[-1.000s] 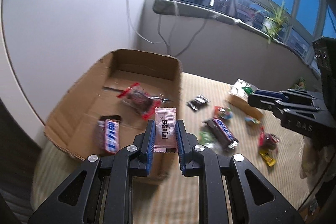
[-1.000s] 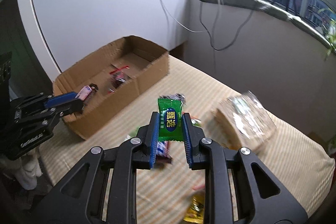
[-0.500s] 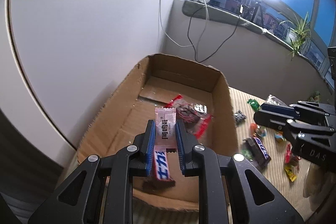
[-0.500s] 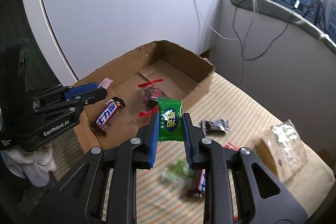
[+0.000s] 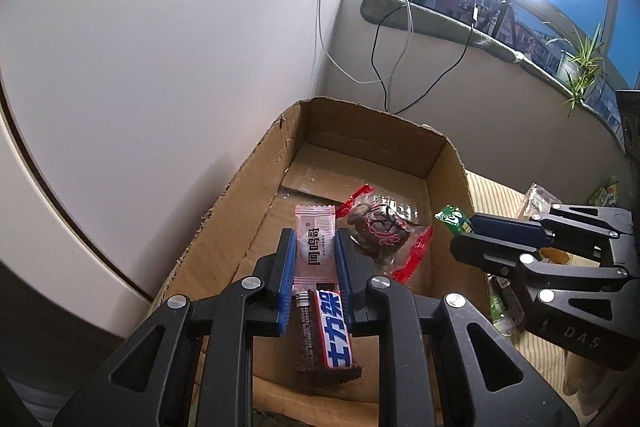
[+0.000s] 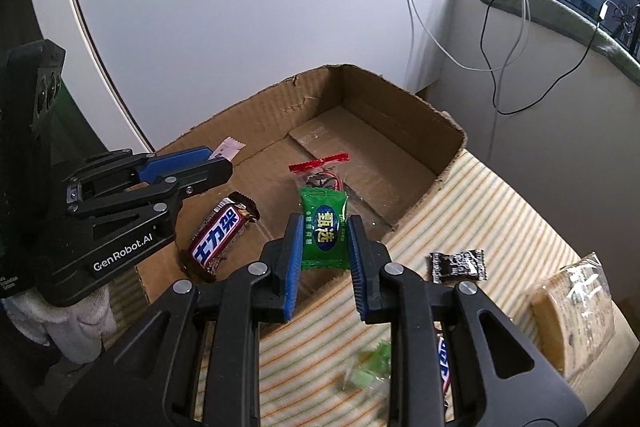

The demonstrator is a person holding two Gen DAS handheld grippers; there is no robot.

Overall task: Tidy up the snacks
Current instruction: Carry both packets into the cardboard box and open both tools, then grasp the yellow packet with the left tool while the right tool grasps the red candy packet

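Observation:
My left gripper (image 5: 314, 239) is shut on a pink and white snack packet (image 5: 314, 245) and hangs over the open cardboard box (image 5: 240, 183). In the right wrist view that gripper (image 6: 218, 163) shows at the left with the pink packet (image 6: 230, 148) sticking out. My right gripper (image 6: 323, 227) is shut on a green candy packet (image 6: 324, 233) above the box's near right wall (image 6: 424, 195). Inside the box lie a brown chocolate bar (image 5: 326, 339) (image 6: 220, 237) and a clear red-ended wrapper (image 5: 380, 227) (image 6: 320, 171). The right gripper (image 5: 470, 227) also appears at the right of the left wrist view.
On the striped cloth (image 6: 500, 211) outside the box lie a dark small packet (image 6: 458, 264), a clear bag of biscuits (image 6: 572, 311), a green sweet (image 6: 368, 367) and another bar (image 6: 444, 359). A white wall (image 5: 180, 47) stands behind the box; cables (image 5: 384, 67) hang from the window sill.
Both grippers, each keeping its packet, have moved from over the cloth toward the box. The left one now hangs over its inside and the right one over its near wall.

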